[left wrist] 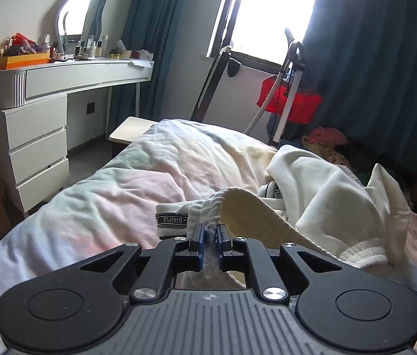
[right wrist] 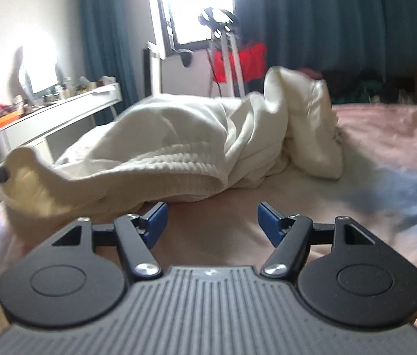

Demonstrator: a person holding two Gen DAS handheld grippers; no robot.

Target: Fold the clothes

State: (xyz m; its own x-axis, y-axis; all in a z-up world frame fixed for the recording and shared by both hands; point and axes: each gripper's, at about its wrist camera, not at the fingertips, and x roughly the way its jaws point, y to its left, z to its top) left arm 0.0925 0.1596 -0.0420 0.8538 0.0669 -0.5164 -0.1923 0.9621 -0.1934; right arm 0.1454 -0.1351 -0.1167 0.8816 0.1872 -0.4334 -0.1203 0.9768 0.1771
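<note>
cream sweatpants (left wrist: 321, 183) — crumpled on the bed (left wrist: 96, 195), ribbed waistband lifted at 12 o'clock of the left gripper (left wrist: 211, 233) | left jaws clamped on waistband | right gripper (right wrist: 212, 217) — jaws wide apart, pants at its 11 o'clock | dresser (left wrist: 42, 112) at 10 o'clock

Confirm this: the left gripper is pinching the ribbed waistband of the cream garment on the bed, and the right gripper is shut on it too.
Not quite. The right gripper is open and empty in the right wrist view. The left gripper does pinch the cream garment at its waistband.
</note>
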